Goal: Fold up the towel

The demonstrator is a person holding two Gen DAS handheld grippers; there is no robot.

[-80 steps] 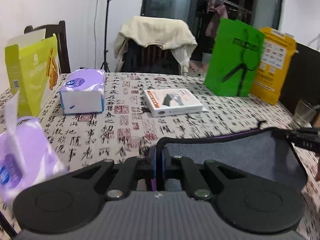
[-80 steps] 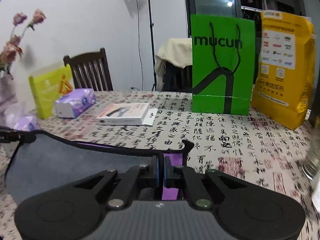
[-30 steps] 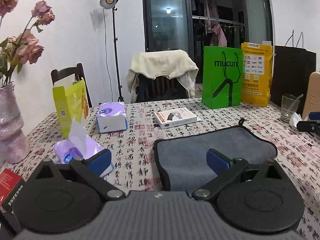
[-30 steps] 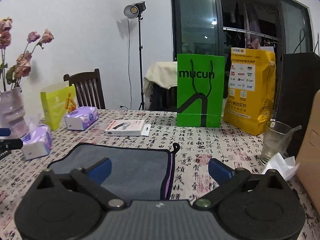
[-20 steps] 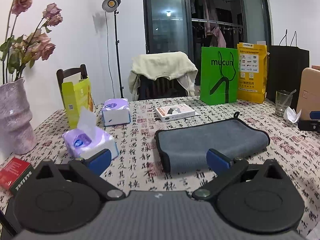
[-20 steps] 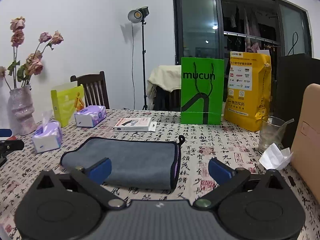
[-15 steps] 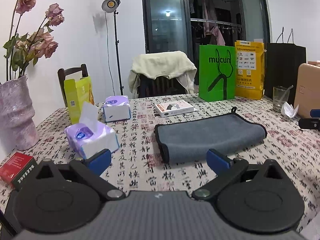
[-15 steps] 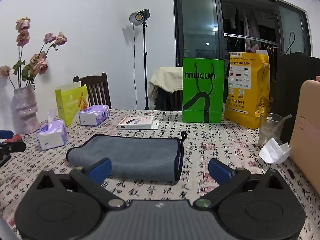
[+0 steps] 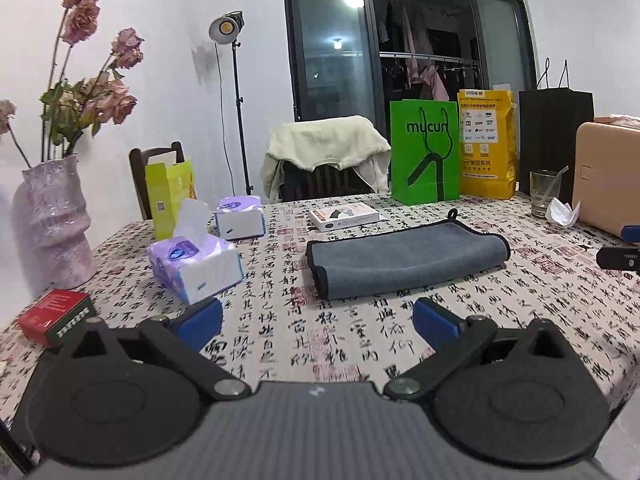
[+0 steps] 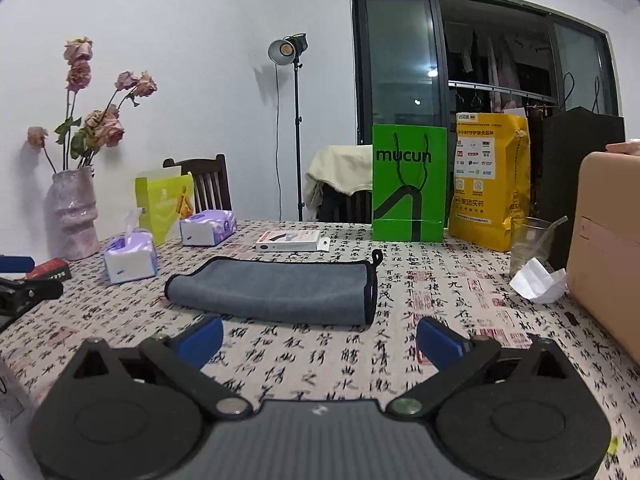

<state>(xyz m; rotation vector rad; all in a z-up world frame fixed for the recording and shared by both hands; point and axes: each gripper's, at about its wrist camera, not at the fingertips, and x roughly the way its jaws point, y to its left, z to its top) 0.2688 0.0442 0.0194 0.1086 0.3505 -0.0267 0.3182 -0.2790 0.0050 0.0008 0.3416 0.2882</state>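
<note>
A grey towel (image 9: 404,258) with black edging lies folded flat on the patterned tablecloth; it also shows in the right wrist view (image 10: 272,286). Its hanging loop (image 10: 376,258) sticks up at the far right corner. My left gripper (image 9: 318,322) is open and empty, held above the table short of the towel's near edge. My right gripper (image 10: 318,338) is open and empty, also short of the towel. Neither touches the towel.
Two tissue packs (image 9: 194,264) (image 9: 240,222), a white box (image 9: 344,216), a yellow-green carton (image 9: 168,192), a vase (image 9: 56,220) and a red box (image 9: 54,318) stand left. Green bag (image 9: 424,156), yellow bag (image 9: 486,144), glass (image 9: 544,198) and tan case (image 9: 608,180) stand right.
Both grippers were shut on the towel's corners; they have opened, let the towel go folded on the table, and drawn back and up away from it.
</note>
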